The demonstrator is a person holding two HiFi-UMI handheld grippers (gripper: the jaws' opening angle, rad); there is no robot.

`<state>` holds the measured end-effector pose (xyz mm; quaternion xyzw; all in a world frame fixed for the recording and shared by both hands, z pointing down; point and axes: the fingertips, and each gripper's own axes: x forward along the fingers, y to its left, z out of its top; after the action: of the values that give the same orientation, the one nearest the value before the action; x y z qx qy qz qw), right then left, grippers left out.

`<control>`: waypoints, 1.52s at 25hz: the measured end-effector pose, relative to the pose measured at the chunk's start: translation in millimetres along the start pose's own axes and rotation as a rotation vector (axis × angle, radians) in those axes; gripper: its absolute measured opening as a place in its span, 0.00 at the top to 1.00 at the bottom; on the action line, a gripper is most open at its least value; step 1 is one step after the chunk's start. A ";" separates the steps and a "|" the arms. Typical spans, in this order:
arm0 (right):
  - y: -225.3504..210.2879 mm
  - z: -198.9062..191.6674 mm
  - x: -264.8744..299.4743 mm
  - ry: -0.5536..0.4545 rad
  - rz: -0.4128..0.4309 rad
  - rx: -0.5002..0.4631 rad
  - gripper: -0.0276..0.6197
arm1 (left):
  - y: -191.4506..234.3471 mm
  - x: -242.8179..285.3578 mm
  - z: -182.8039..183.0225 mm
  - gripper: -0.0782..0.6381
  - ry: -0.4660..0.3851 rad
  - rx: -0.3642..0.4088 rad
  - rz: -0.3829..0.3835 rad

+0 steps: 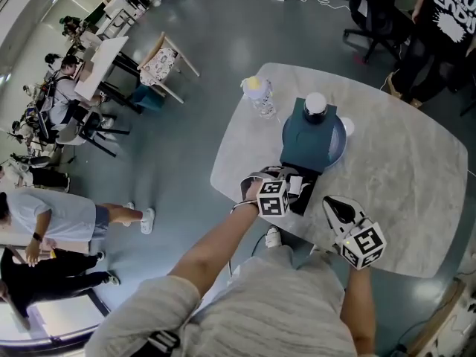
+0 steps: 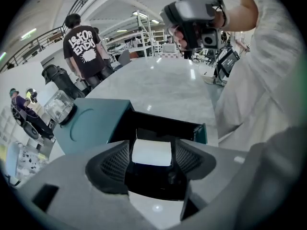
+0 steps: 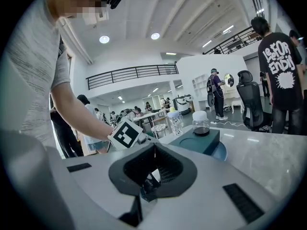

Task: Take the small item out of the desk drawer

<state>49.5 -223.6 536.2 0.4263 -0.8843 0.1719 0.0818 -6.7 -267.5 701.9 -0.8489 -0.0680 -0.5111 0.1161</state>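
Right gripper [image 1: 336, 208]: nearest, over the table's near edge, right of the drawer. Jaws together, nothing in them.
Left gripper [image 2: 152, 161]: tilted down into the open drawer. Jaws spread wide, holding nothing.
Small item [image 2: 152, 151]: white block lying in the drawer, between the left jaws. The pads stand just beside its sides, not pressing.
Drawer [image 2: 168, 123]: pulled out toward the near side, dark inside. Its walls flank the jaws closely.
Box [image 1: 309, 143]: teal, behind the drawer.
Jar [image 1: 315, 107]: white lid, on the box's far end.
Plate [image 1: 338, 143]: blue, under the box.
Bottle [image 1: 258, 95]: far left of the box.
Table [image 1: 401, 177]: pale marble.
Person [image 1: 446, 21]: black T-shirt, beyond the far edge.
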 end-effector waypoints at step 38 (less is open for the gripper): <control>9.9 15.9 -2.7 0.001 0.021 -0.052 0.94 | 19.9 -37.2 35.7 0.46 -0.202 -0.196 0.131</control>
<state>43.5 -221.9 518.3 0.4146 -0.8928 0.1500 0.0917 11.0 -277.1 650.4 -0.9059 0.0262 -0.4187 0.0584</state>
